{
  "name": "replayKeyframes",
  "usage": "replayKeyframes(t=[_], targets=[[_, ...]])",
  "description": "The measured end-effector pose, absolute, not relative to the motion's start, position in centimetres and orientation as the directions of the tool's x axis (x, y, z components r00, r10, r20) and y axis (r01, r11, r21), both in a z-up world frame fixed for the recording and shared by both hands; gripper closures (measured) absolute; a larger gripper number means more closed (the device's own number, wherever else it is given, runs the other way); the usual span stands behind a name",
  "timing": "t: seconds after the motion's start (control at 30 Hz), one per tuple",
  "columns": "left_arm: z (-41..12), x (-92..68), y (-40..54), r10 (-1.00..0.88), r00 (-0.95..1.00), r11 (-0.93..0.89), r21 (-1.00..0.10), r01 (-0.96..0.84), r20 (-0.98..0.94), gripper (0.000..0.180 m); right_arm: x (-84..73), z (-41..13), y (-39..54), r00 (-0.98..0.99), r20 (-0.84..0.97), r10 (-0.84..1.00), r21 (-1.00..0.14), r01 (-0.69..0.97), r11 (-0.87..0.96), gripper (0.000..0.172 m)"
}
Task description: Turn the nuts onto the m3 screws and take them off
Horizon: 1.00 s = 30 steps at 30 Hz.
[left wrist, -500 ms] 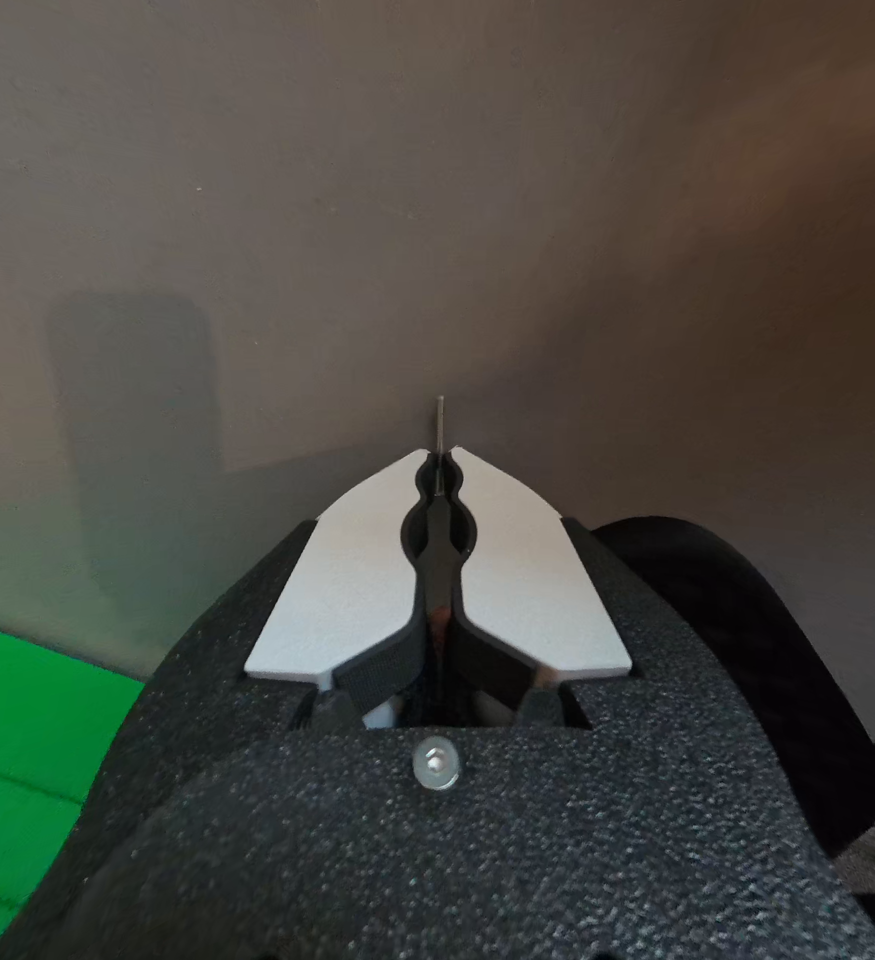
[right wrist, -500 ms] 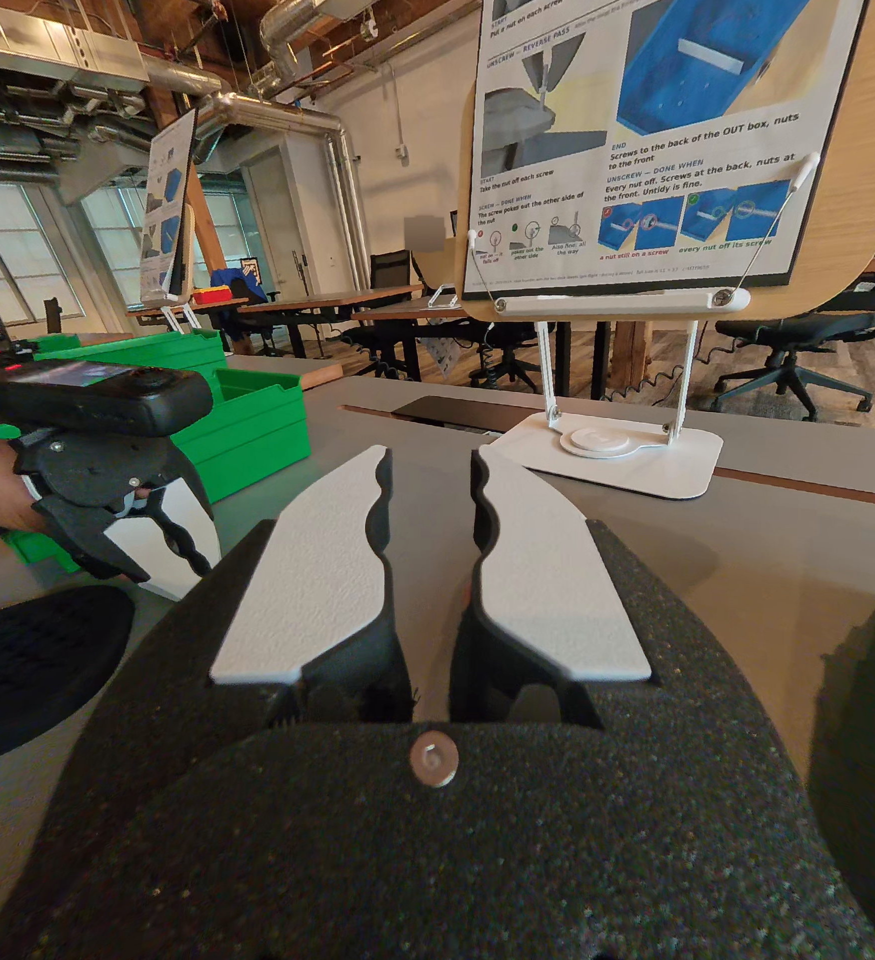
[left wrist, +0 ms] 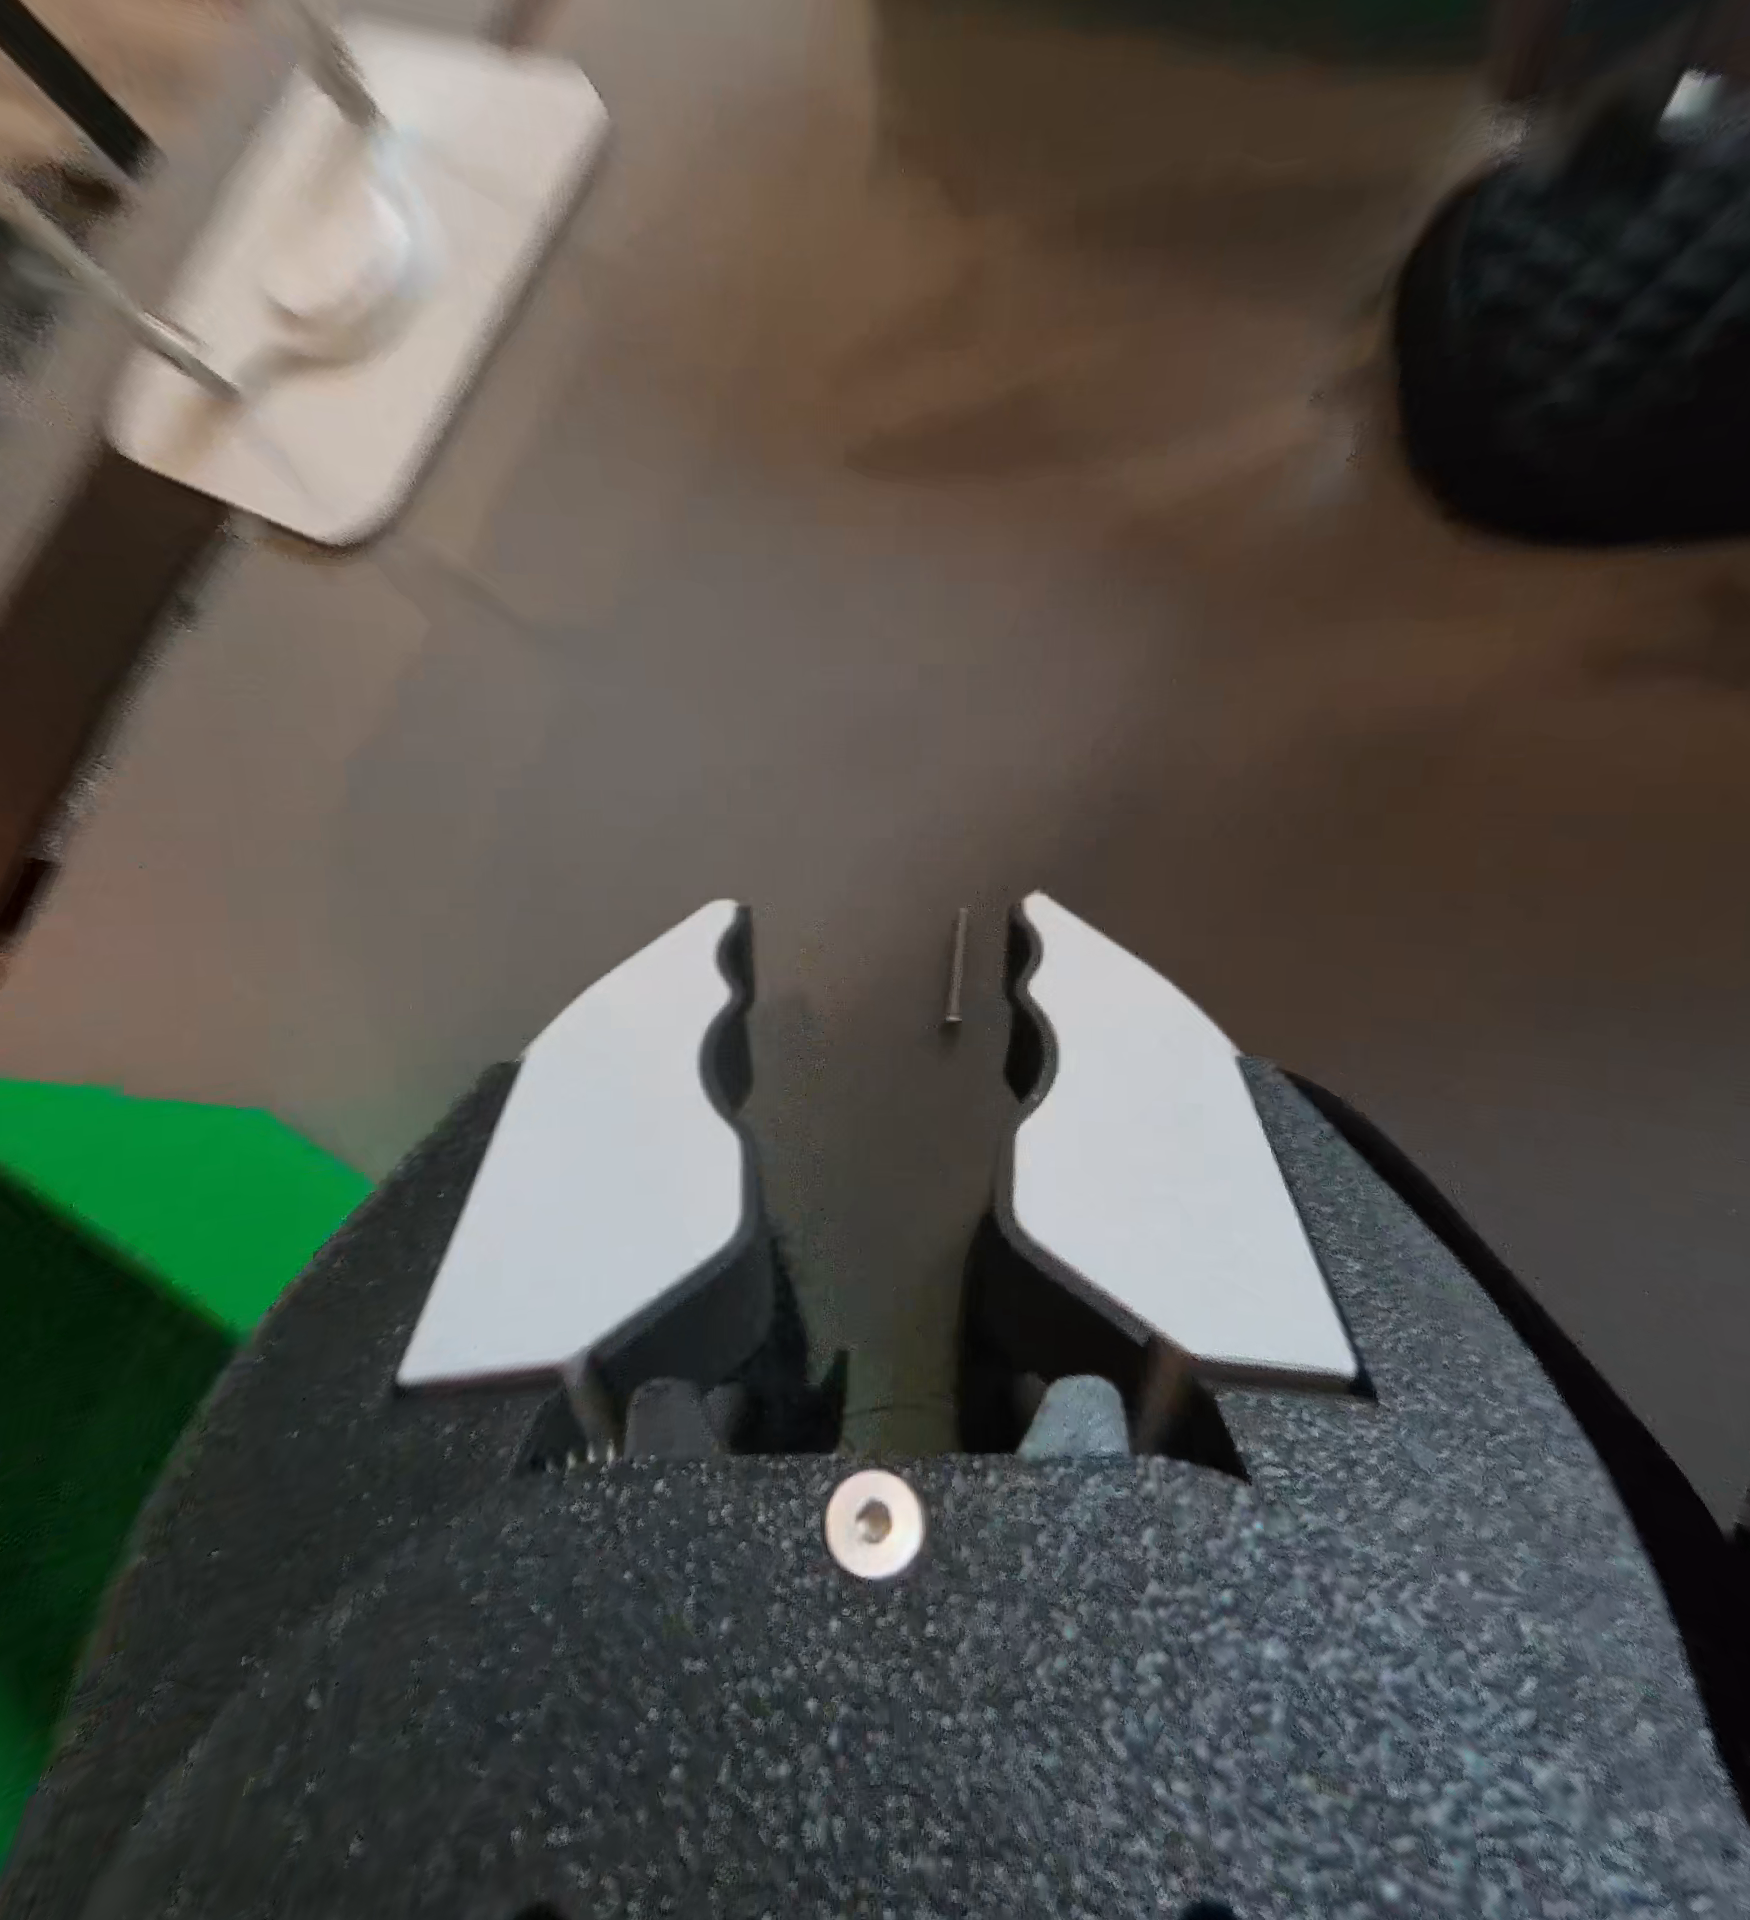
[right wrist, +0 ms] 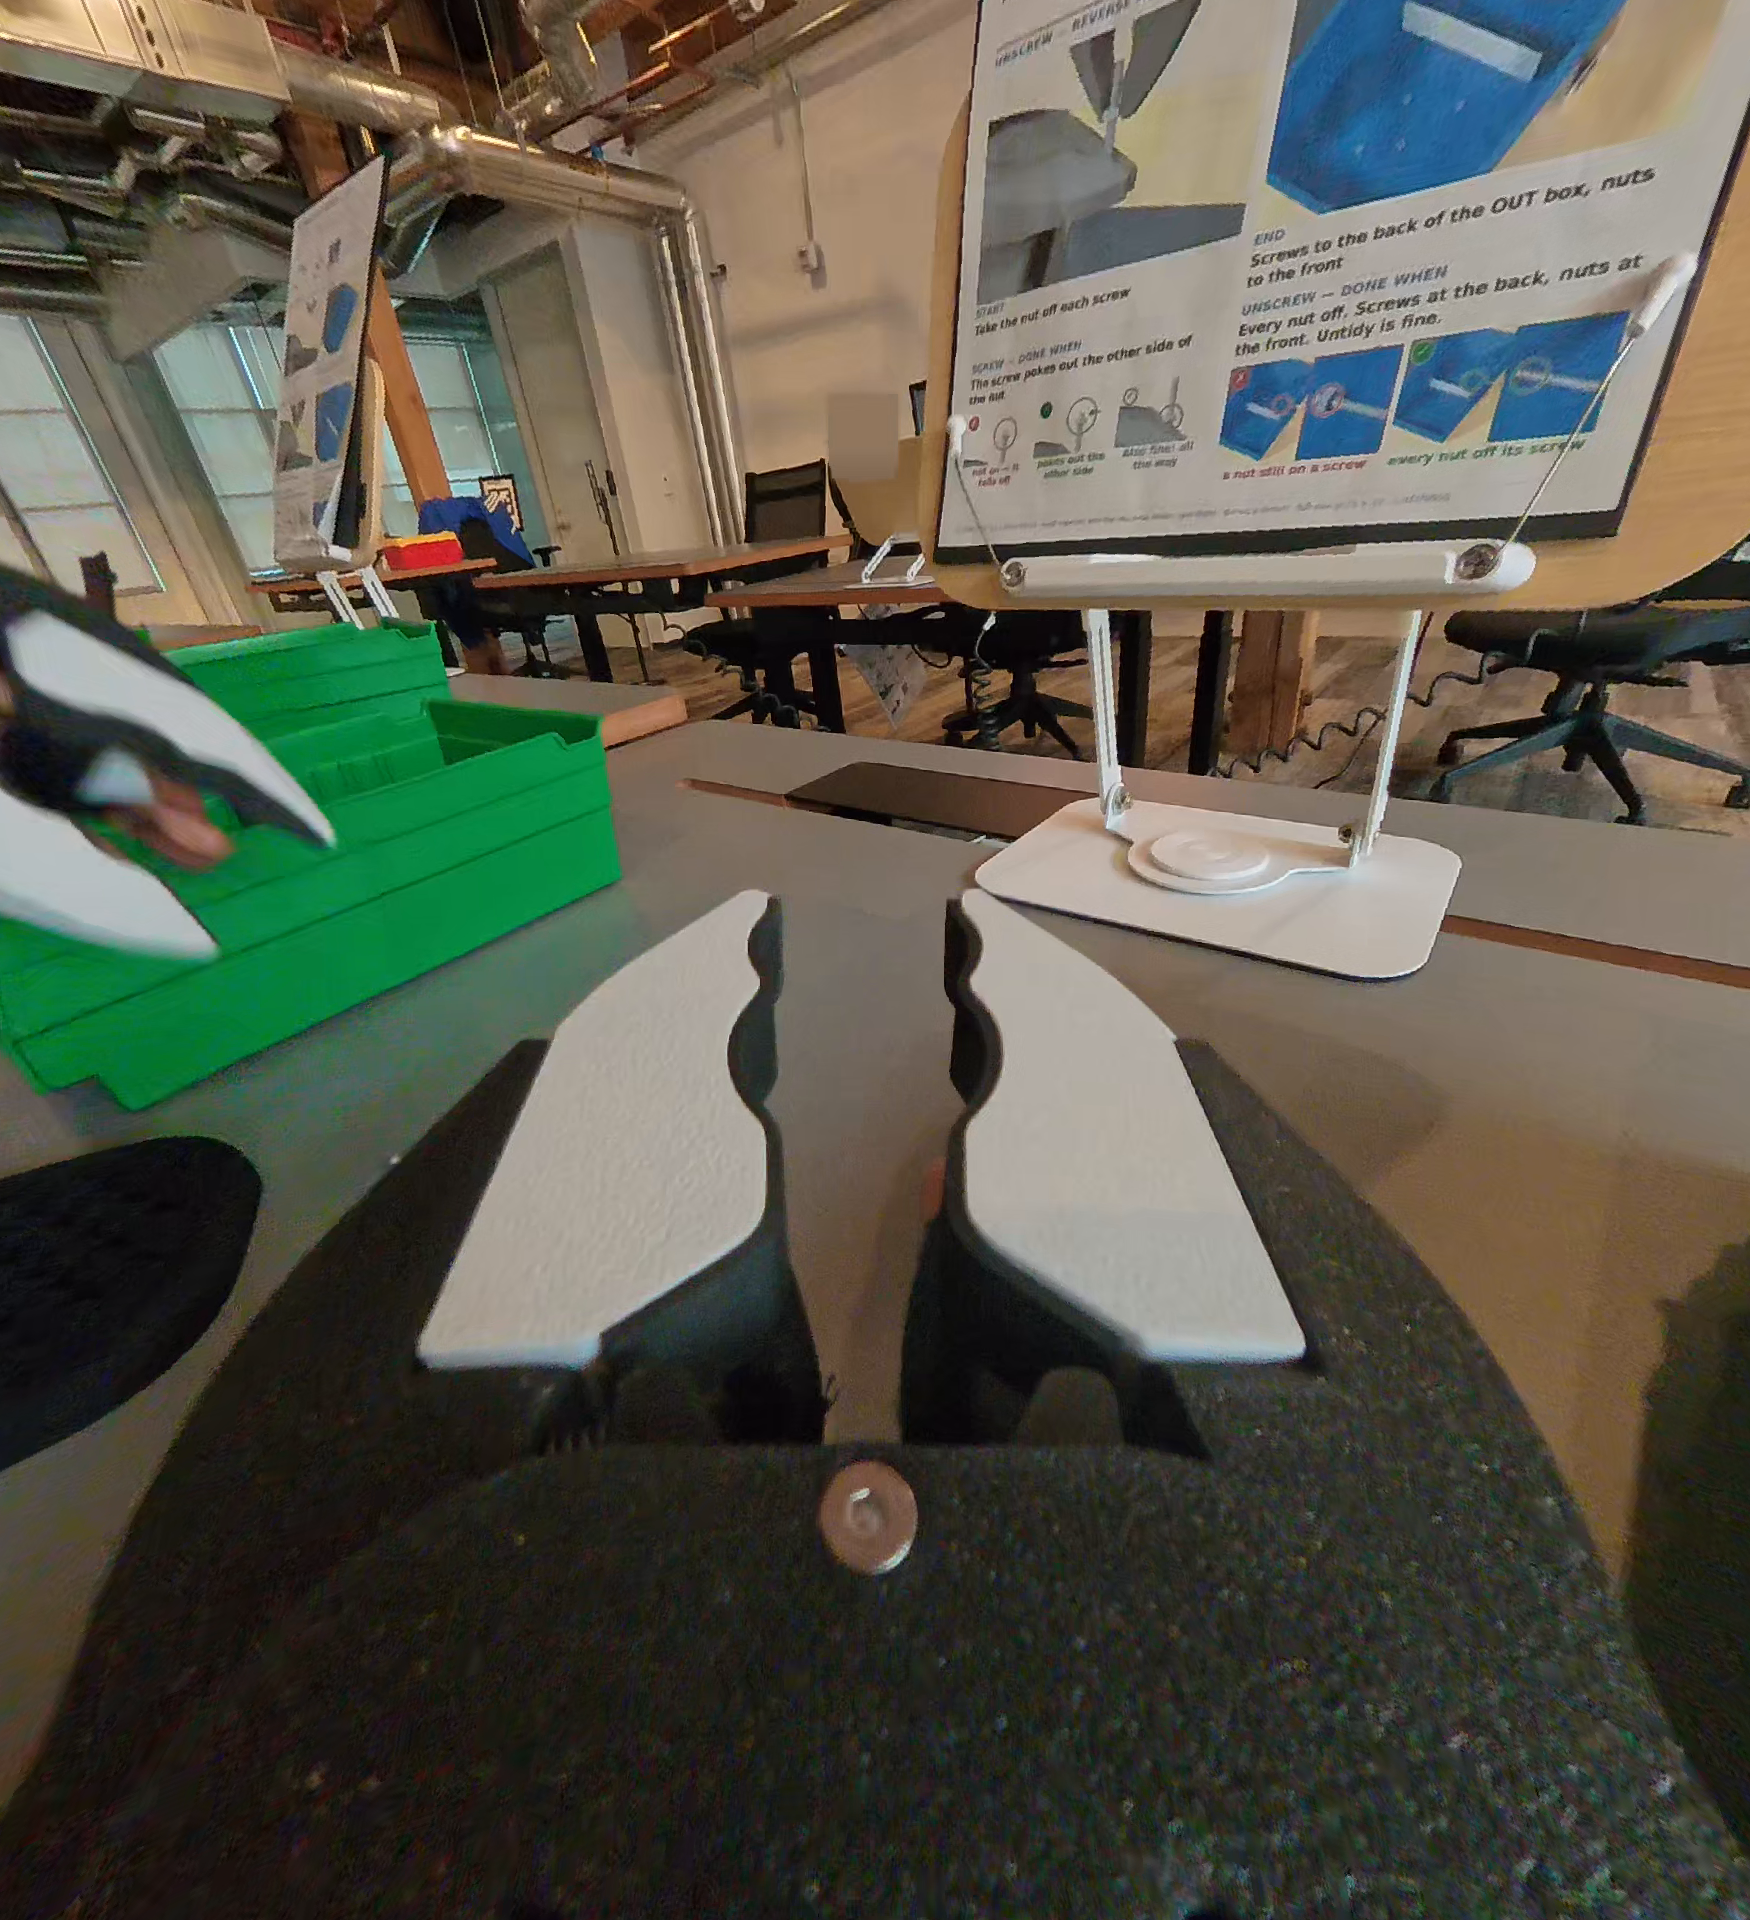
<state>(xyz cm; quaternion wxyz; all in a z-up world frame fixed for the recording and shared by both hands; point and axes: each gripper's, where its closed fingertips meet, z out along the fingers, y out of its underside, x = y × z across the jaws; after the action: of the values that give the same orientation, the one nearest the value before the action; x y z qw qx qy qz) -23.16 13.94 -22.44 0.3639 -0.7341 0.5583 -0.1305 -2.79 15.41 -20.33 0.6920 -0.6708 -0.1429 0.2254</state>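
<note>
The left tool (left wrist: 876,925), which pinched the screw (left wrist: 954,966) a moment ago, now stands wide open, the screw loose between its fingers, while the right tool (right wrist: 860,914) waits open and empty.

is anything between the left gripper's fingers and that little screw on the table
Nothing visible. The screw lies on the bare grey table inside the open left gripper, close to one finger with a small gap, and nothing sits in that gap.
</note>
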Motion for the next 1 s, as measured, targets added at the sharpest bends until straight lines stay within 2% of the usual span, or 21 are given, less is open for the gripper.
replayKeyframes(t=[0.03,0.17,0.27,0.6,0.83,1.0], targets=[[-20.6,-24.2,14.0,-0.904,0.353,-0.082,-0.712,-0.697,-0.241,0.128,-2.8,-20.4,15.4,0.856,-0.107,0.506,-0.993,-0.121,-0.004,0.143],[-15.7,-30.2,14.4,-0.869,0.396,-0.029,-0.77,-0.638,-0.296,0.126,-2.9,-20.5,15.5,0.851,-0.116,0.512,-0.992,-0.129,-0.009,0.143],[-15.5,-35.4,15.0,-0.871,0.416,-0.091,-0.745,-0.661,-0.263,0.131,-2.7,-20.5,15.5,0.857,-0.112,0.503,-0.992,-0.124,-0.009,0.143],[-25.1,-41.1,14.4,-0.978,0.209,-0.168,-0.543,-0.823,-0.013,0.147,-2.7,-21.4,16.0,0.864,-0.1,0.493,-0.995,-0.095,-0.036,0.142],[-29.5,-40.9,13.7,-0.991,0.084,-0.123,-0.444,-0.888,0.106,0.155,-3.5,-22.0,16.1,0.858,-0.061,0.511,-0.998,-0.044,-0.044,0.14],[-31.5,-41.1,13.5,-0.99,0.014,-0.066,-0.372,-0.926,0.142,0.152,-3.5,-21.8,16.0,0.855,-0.062,0.515,-0.998,-0.051,-0.036,0.14]])
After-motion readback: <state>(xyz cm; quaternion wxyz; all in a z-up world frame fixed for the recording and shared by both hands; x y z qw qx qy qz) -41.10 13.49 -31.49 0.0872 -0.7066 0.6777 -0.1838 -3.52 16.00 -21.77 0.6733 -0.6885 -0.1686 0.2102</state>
